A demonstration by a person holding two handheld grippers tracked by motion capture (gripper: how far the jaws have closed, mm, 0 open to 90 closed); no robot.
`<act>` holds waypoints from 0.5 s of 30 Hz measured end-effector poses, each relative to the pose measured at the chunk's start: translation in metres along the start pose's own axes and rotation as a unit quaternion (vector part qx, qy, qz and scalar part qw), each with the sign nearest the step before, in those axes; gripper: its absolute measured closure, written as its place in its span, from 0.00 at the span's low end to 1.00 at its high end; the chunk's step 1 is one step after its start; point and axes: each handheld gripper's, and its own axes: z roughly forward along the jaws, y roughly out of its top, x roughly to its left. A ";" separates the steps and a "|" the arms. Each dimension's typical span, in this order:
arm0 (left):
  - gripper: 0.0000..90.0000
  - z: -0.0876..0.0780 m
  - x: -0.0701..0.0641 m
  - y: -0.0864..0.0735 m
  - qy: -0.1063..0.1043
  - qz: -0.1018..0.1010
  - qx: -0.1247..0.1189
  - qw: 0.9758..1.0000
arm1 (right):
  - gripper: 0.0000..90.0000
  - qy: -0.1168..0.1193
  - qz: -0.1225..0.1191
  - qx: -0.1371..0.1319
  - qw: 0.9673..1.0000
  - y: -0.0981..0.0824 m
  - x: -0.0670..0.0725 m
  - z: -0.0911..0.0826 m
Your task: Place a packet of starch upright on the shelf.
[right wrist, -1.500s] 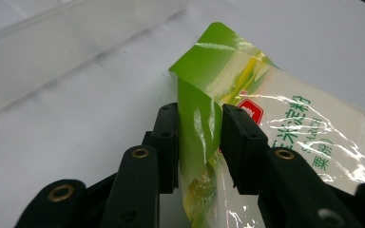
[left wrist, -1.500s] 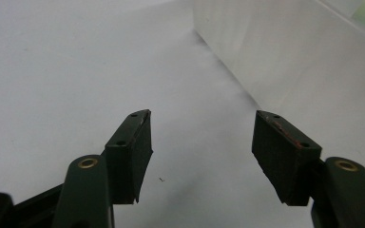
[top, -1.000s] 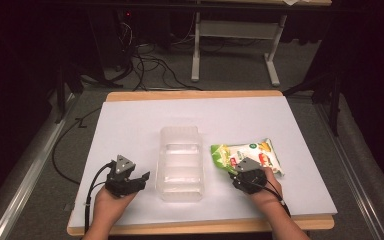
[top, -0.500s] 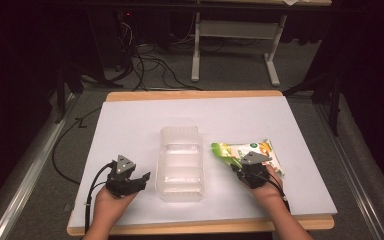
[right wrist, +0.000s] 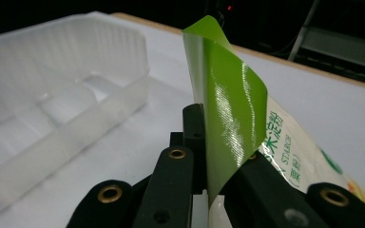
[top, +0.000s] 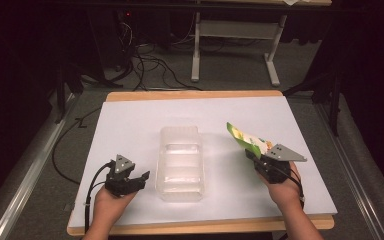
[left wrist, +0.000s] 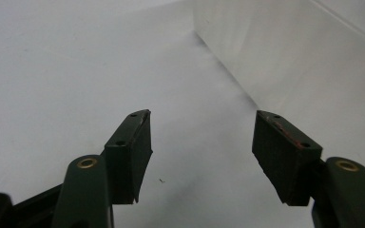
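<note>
Right gripper (top: 256, 161) has just closed on the green-and-white plastic starch pouch (top: 247, 140), pinching its edge and holding it tilted off the white table (top: 130, 125) (presumably bound for the clear plastic tray (top: 179, 162)). Left gripper (top: 139, 180) idles beside that tray, jaws wide, empty.

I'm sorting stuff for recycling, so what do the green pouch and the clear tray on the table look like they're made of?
The green pouch looks like thin glossy plastic film: it curls above the right gripper and shows bright streaky highlights over printed lettering. The tray looks like thin moulded plastic, translucent and slightly frosted, with ribbed walls and the white table showing through; the exact plastic can't be told.
</note>
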 end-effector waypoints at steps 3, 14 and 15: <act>0.43 0.001 -0.001 0.000 -0.001 0.001 0.000 1.000 | 1.00 -0.006 0.013 -0.031 0.999 0.008 -0.006 -0.008; 0.43 0.003 -0.012 0.000 -0.012 0.010 0.002 1.000 | 1.00 -0.018 0.040 -0.092 0.995 0.031 -0.018 -0.018; 0.43 0.003 -0.012 0.001 -0.011 0.009 0.003 1.000 | 1.00 -0.019 0.041 -0.095 0.994 0.032 -0.019 -0.018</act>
